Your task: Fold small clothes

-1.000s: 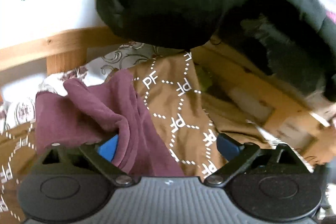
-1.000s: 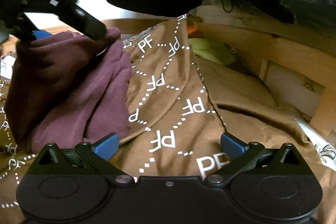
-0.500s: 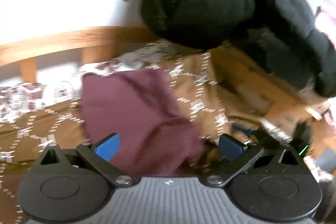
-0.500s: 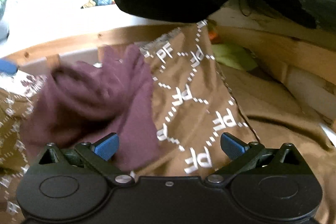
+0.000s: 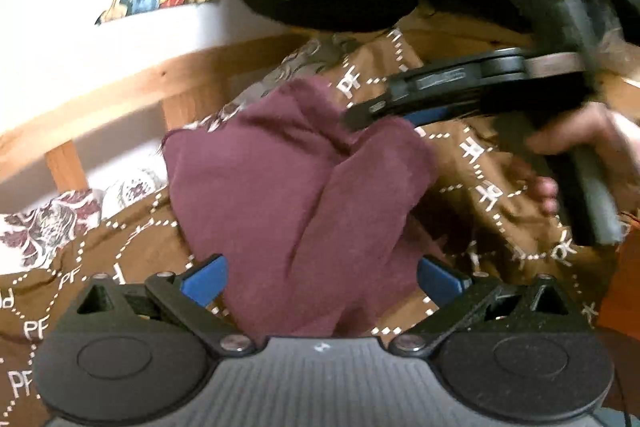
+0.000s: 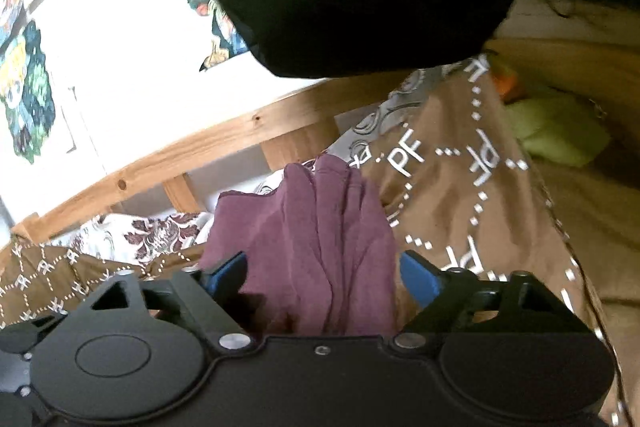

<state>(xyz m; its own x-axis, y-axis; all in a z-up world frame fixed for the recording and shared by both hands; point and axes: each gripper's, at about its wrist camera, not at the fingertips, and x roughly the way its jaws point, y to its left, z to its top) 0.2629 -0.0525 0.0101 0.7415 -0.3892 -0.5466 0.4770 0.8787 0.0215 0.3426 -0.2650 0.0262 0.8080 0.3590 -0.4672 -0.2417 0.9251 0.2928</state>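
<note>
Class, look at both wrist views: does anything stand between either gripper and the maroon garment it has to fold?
Nothing visible does. The maroon garment lies bunched directly between the closing jaws of the right gripper, and it also fills the gap of the left gripper.

A wooden bed frame (image 6: 224, 143) carried everything. Its rail ran slantwise against the white wall, with short posts below it. Over the bed lay a brown blanket (image 5: 492, 195) printed with white dotted lines and the letters PF, rumpled into folds. A maroon garment (image 5: 280, 187) lay bunched directly on the blanket. At the blanket's far edge a white sheet with a dark red floral print (image 6: 148, 239) showed beside the rail. A pale green cloth (image 6: 560, 131) lay further along the bed.
</note>
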